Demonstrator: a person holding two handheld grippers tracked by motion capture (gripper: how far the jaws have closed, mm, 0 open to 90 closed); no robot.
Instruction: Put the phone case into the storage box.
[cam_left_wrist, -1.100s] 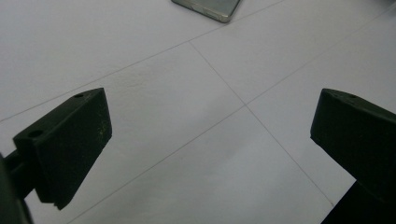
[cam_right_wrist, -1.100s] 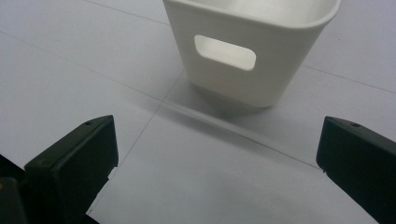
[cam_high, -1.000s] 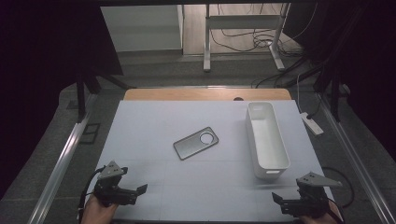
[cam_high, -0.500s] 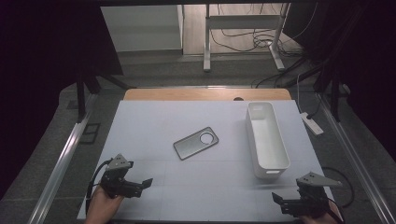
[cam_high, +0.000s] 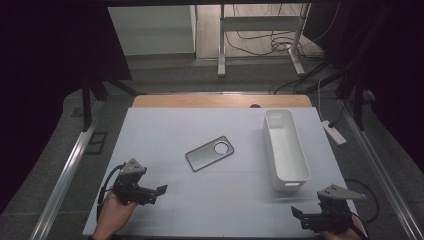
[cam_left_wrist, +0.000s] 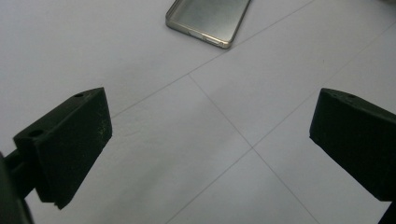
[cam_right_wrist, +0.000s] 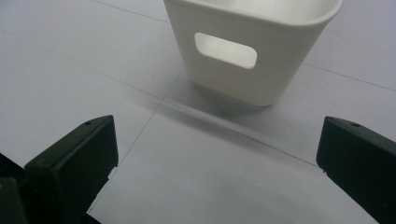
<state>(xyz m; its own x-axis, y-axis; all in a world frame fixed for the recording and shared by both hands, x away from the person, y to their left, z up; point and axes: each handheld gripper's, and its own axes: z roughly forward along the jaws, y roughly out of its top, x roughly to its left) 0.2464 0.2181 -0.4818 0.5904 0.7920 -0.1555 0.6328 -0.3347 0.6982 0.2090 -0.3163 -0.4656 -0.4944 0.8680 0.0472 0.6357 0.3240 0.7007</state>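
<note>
- Worktop (cam_high: 165, 130): white sheet with thin grid lines, seen from the high view. It carries two items, a phone case and a bin.
- Phone case (cam_high: 210, 153): grey-silver, flat on the sheet near its centre, open side up, set at a diagonal. I read a round camera cutout at its far right end. It is the item nearest to the left gripper, and nothing touches it.
- In the left gripper view, I see one corner of the phone case (cam_left_wrist: 208, 19) at the top edge, ahead of the jaws and well clear of them.
- Left gripper (cam_high: 159, 190): held low over the near left part of the sheet, pointing right. A hand (cam_high: 112, 212) grips it from below. The jaws stand wide apart with only bare sheet between them, as the left gripper view confirms (cam_left_wrist: 205, 154).
- Bin (cam_high: 285, 150): white plastic, long and narrow, upright on the right side of the sheet, its long axis running away from me. I see nothing inside it. It is well apart from the phone case.
- In the right gripper view, the near end wall of the bin (cam_right_wrist: 243, 70) faces the camera, with an oblong handle slot in it.
- Right gripper (cam_high: 298, 214): at the near right corner of the sheet, near the end of the bin but not touching it. The jaws stand wide apart and hold nothing (cam_right_wrist: 219, 163).
</note>
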